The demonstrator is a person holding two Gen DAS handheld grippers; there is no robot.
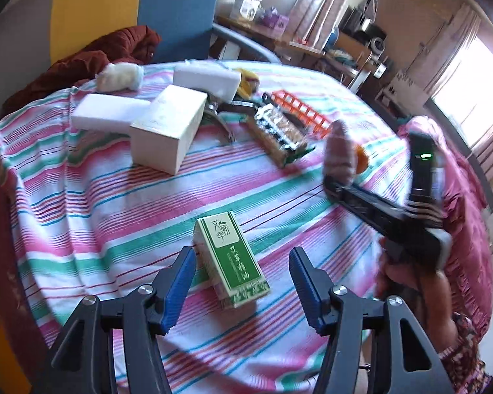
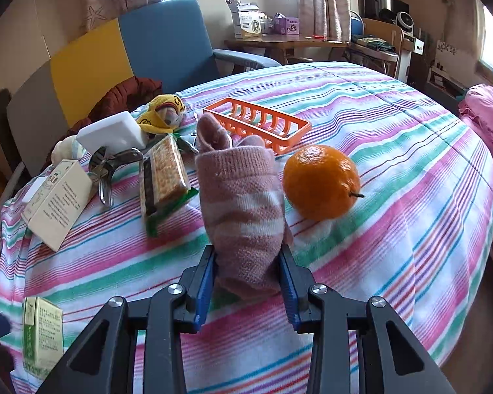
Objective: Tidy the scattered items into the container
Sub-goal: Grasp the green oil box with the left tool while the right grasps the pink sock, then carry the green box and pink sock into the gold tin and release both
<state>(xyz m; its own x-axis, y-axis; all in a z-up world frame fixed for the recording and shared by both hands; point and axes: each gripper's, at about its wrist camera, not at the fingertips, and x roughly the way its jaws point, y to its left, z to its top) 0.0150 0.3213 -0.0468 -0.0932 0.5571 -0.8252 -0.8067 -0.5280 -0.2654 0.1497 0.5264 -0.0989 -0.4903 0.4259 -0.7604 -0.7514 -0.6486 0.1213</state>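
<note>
In the left wrist view, the left gripper (image 1: 243, 282) sits at the bottom centre with its blue pads spread apart, gripping nothing. A green box (image 1: 231, 259) lies on the striped cloth (image 1: 115, 216) between the fingers; whether the left pad touches its edge cannot be told. At mid right, blurred, the right gripper (image 1: 337, 177) carries a pink sock (image 1: 338, 151), a hand (image 1: 407, 272) below it. The orange basket (image 1: 299, 110) lies in the upper middle, beyond a cracker pack (image 1: 279, 131). A cream box (image 1: 167, 128) stands at centre left.

In the right wrist view, the right gripper (image 2: 248, 282) at the bottom centre is clamped on the pink sock (image 2: 243, 203), both pads pressing its lower part. A tangerine (image 2: 322, 182) rests just right of the sock. The orange basket (image 2: 258, 121) sits empty above them, in the upper middle. The green box (image 2: 42, 335) shows at the lower left.
</note>
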